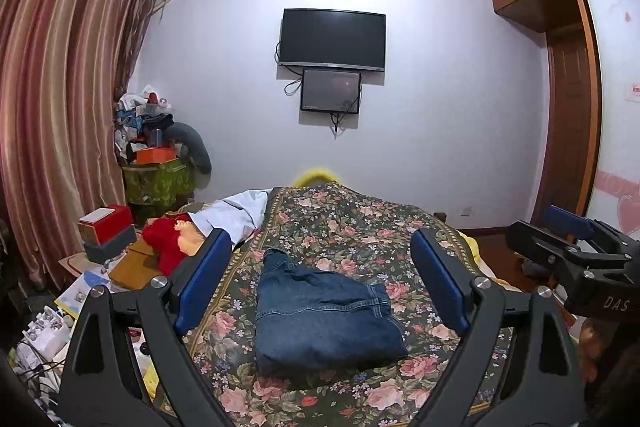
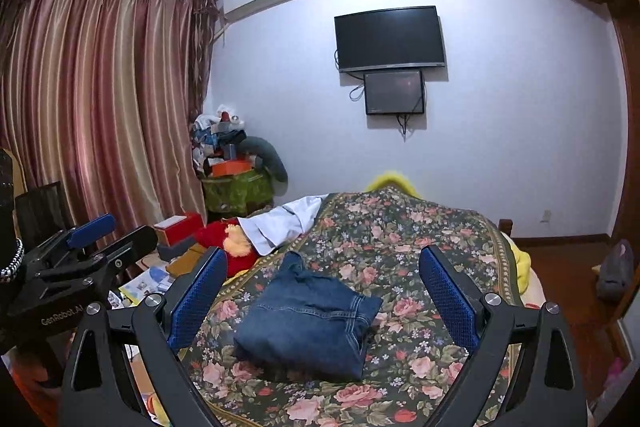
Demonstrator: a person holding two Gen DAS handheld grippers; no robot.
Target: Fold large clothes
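**Holding 2 open grippers over folded jeans**

Hovering above the bed, the left gripper (image 1: 322, 279) points forward at the far wall. Its 2 blue fingers (image 1: 202, 279) are spread wide apart and hold nothing. The right gripper (image 2: 324, 293) is held the same way, level and pointing forward, with its 2 blue fingers (image 2: 450, 297) wide apart and empty too. The 2 grippers sit side by side. Each camera sees the other gripper at the edge of its view.

The jeans (image 1: 320, 311) are folded into a thick blue bundle. They lie on the flower blanket (image 1: 360, 219) that covers the bed, right in front of both grippers. In both views the bundle shows between the spread fingers, but the fingers do not touch it. A bit of one leg sticks out at the far end of the bundle.

A white cloth (image 1: 236, 211) lies at the far left side of the bed, next to a red plush toy (image 1: 168, 239). Boxes and papers are piled left of the bed. A striped curtain (image 1: 60, 107) hangs on the left. A black TV (image 1: 333, 39) is on the wall, with a small screen (image 1: 330, 91) just under it. A brown wardrobe (image 1: 560, 27) stands on the right. Nothing lies between the grippers and the jeans.
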